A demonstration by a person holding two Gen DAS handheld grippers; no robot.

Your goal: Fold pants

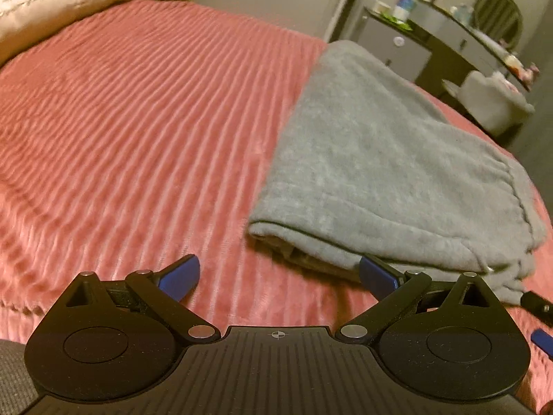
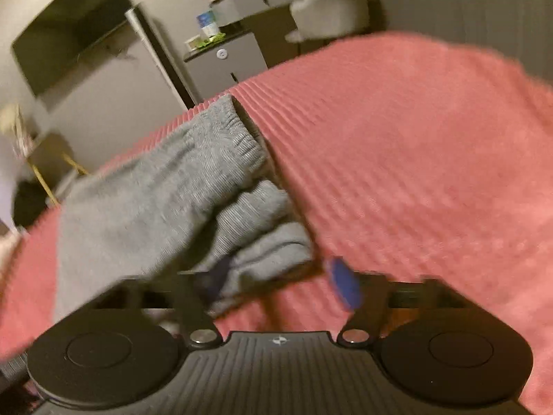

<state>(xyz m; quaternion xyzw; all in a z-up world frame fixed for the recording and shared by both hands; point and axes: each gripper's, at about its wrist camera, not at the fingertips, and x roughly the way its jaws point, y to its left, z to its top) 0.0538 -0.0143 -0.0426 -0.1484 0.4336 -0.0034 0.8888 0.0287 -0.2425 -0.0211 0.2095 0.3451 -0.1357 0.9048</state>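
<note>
The grey pants (image 1: 387, 173) lie folded on the ribbed pink bedspread (image 1: 138, 138), toward the bed's edge; in the left wrist view they run from about one o'clock down to four o'clock, with the fold's thick edge facing the camera and the elastic waistband at the three o'clock side. The left gripper (image 1: 280, 276) sits low at six o'clock with its blue-tipped fingers (image 1: 181, 275) spread wide, nothing between them; the tip at four o'clock is just beside the near edge of the cloth, and I cannot tell whether it touches. In the right wrist view, which is blurred, the pants (image 2: 166, 186) fill the nine o'clock half, their gathered cuffs (image 2: 242, 138) stacked toward the centre. The right gripper (image 2: 280, 280) has its jaws wide apart; a corner of the cloth lies between the fingers (image 2: 342, 282), but the pads do not press on it. A pale pillow (image 1: 58, 3) rests at eleven o'clock, and a grey cabinet (image 1: 397, 48) stands beyond the bed at one o'clock.
</note>
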